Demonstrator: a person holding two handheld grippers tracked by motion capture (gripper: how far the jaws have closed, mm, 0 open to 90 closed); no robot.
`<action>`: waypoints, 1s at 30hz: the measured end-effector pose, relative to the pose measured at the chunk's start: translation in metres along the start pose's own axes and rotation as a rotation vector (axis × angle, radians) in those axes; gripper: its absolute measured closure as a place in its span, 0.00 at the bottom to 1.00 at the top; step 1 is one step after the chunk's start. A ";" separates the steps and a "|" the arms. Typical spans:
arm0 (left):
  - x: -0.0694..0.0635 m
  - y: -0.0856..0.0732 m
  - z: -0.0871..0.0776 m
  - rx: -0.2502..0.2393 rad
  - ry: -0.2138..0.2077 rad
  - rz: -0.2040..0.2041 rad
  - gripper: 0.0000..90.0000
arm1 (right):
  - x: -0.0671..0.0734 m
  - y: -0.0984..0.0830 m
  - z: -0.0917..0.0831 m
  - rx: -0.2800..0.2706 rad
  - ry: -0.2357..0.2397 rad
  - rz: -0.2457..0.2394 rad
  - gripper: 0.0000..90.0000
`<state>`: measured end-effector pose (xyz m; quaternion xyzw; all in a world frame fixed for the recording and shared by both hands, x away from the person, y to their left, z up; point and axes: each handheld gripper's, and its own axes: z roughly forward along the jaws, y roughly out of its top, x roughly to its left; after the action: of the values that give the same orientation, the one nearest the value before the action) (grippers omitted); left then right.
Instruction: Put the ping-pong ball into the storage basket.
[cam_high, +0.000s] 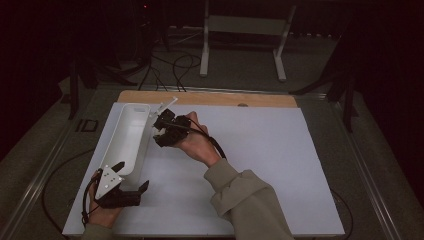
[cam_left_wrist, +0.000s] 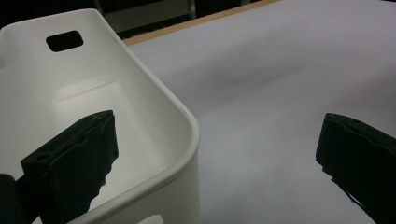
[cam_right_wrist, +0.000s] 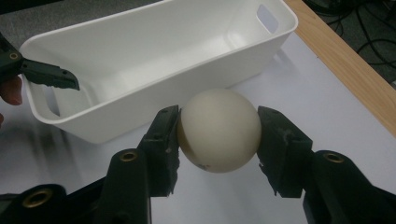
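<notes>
Right gripper (cam_right_wrist: 218, 135) clamps a cream ball (cam_right_wrist: 218, 130) between its two black pads, just beside the long wall of the white bin (cam_right_wrist: 140, 60) on the white table sheet (cam_high: 250, 165). Left gripper (cam_left_wrist: 215, 158) stands wide open at the bin's near end, one jaw inside the rim, one outside.
</notes>
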<state>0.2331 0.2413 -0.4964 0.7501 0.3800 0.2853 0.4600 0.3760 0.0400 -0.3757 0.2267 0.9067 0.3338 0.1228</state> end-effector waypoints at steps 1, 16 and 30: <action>0.000 0.000 0.000 0.000 0.000 0.000 0.00 | 0.000 0.000 0.001 -0.001 -0.001 0.000 0.56; 0.000 0.000 0.000 0.000 -0.002 0.000 0.00 | 0.002 0.004 0.005 -0.039 0.002 0.001 0.56; 0.000 0.000 0.000 -0.002 -0.005 -0.002 0.00 | 0.006 0.011 0.009 -0.079 0.019 0.008 0.56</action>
<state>0.2331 0.2417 -0.4962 0.7500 0.3794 0.2830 0.4620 0.3775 0.0557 -0.3760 0.2223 0.8930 0.3718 0.1218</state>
